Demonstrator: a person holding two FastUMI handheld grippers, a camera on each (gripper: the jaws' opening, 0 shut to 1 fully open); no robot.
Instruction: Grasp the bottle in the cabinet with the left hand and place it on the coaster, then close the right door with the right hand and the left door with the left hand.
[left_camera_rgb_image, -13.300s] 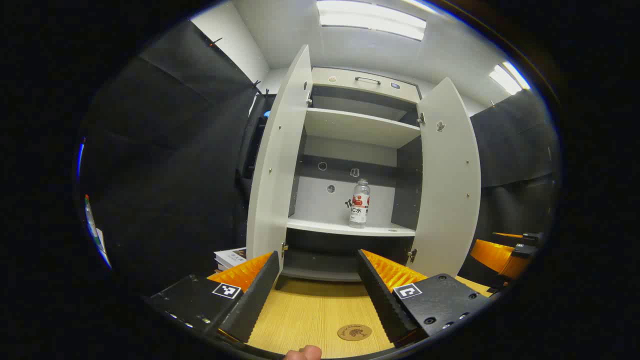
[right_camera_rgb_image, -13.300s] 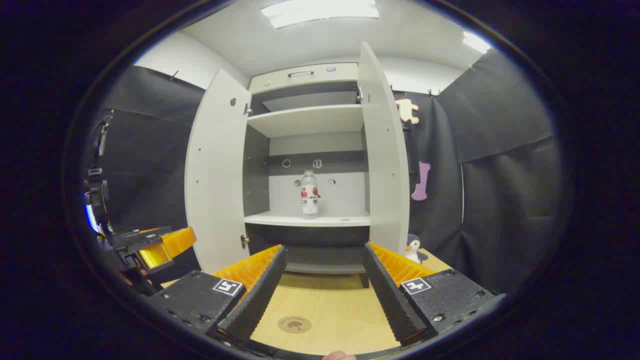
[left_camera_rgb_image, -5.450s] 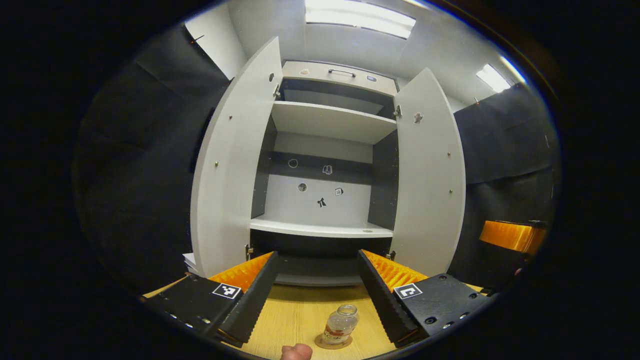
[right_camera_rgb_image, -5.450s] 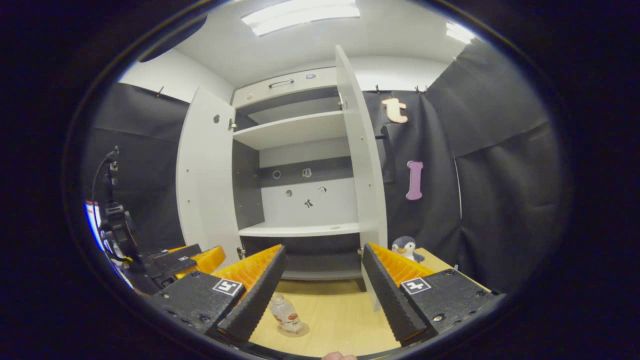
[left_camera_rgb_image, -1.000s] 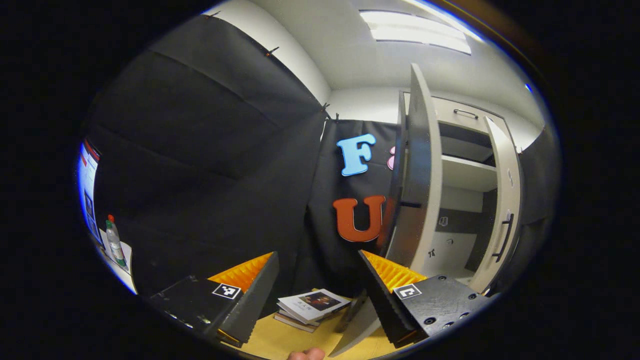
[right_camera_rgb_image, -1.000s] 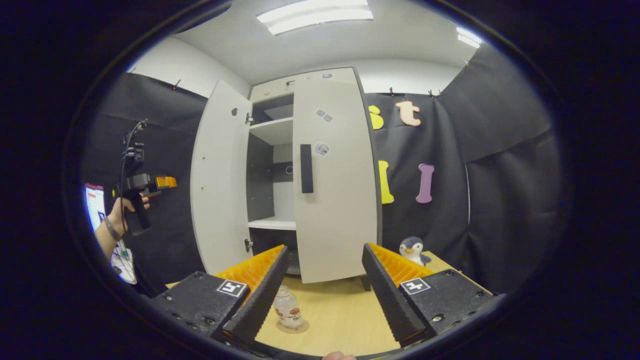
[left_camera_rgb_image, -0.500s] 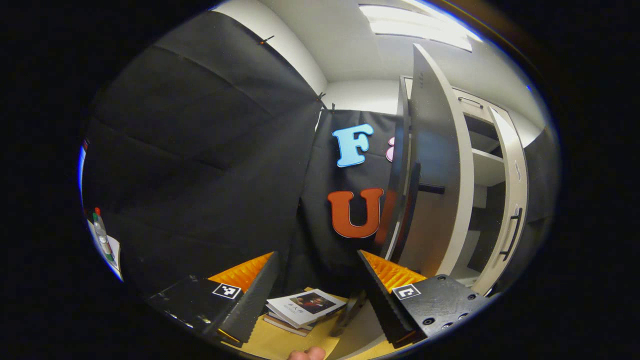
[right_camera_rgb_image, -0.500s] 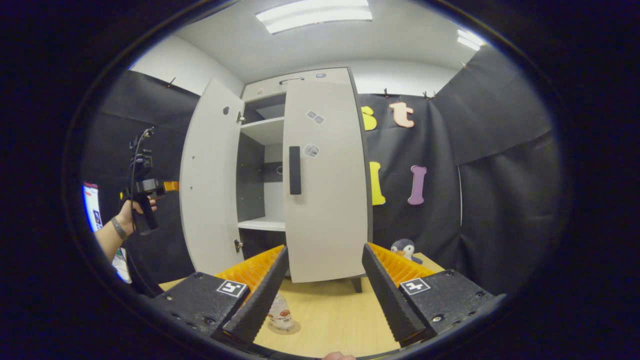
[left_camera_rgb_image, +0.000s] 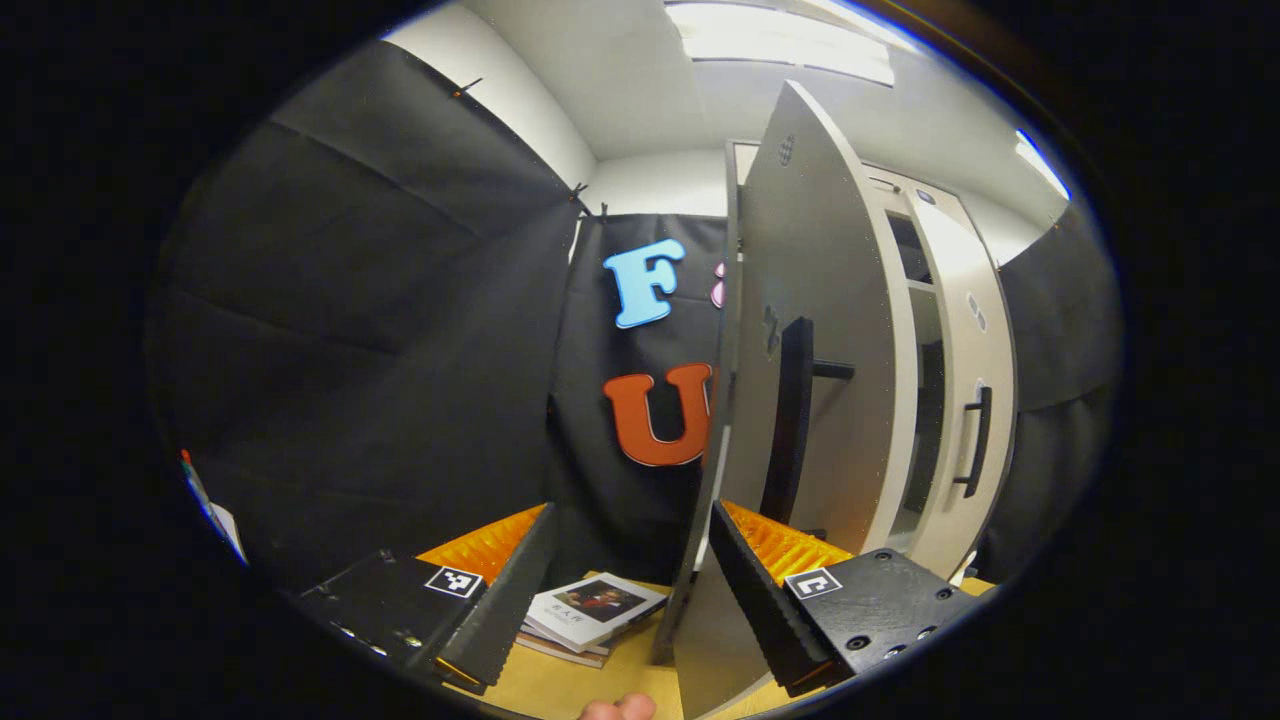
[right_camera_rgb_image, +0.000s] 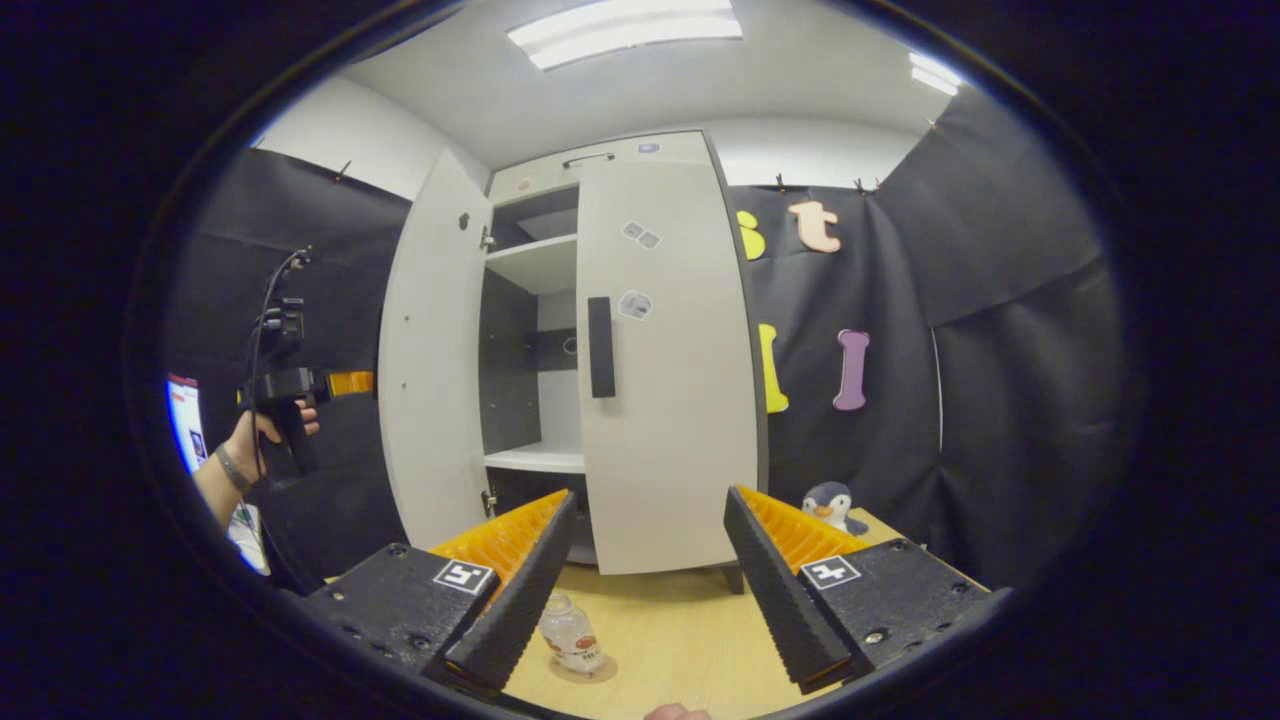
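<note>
Left gripper view: the left gripper (left_camera_rgb_image: 625, 585) has its fingers spread wide with nothing between them. It sits behind the outer face of the left door (left_camera_rgb_image: 810, 330), whose lower edge crosses the gap between the fingers; the right-hand finger (left_camera_rgb_image: 745, 585) lies just beside the door's bottom corner, and whether it touches the panel cannot be told. The left door stands partly open, its dark handle (left_camera_rgb_image: 790, 420) facing the camera. Past it the right door (left_camera_rgb_image: 960, 400) lies shut against the cabinet, leaving a narrow gap of shelf between the two doors. A stack of books (left_camera_rgb_image: 590, 615) lies on the table (left_camera_rgb_image: 550, 685) near the left-hand finger.

Right gripper view: the right gripper (right_camera_rgb_image: 645, 590) hangs over the table (right_camera_rgb_image: 690, 640), fingers spread and empty, well apart from the cabinet (right_camera_rgb_image: 600, 160). The bottle (right_camera_rgb_image: 570, 632) stands upright on the coaster (right_camera_rgb_image: 590, 668) on the table, just beside the tip of the left-hand finger (right_camera_rgb_image: 515, 590) and partly hidden by it. The right door (right_camera_rgb_image: 670, 370) is shut; the left door (right_camera_rgb_image: 430, 360) is swung out. A person's hand (right_camera_rgb_image: 250, 435) holds the left gripper (right_camera_rgb_image: 345, 383) beside the outer face of the left door. A toy penguin (right_camera_rgb_image: 830, 505) sits on the table near the cloth wall.
</note>
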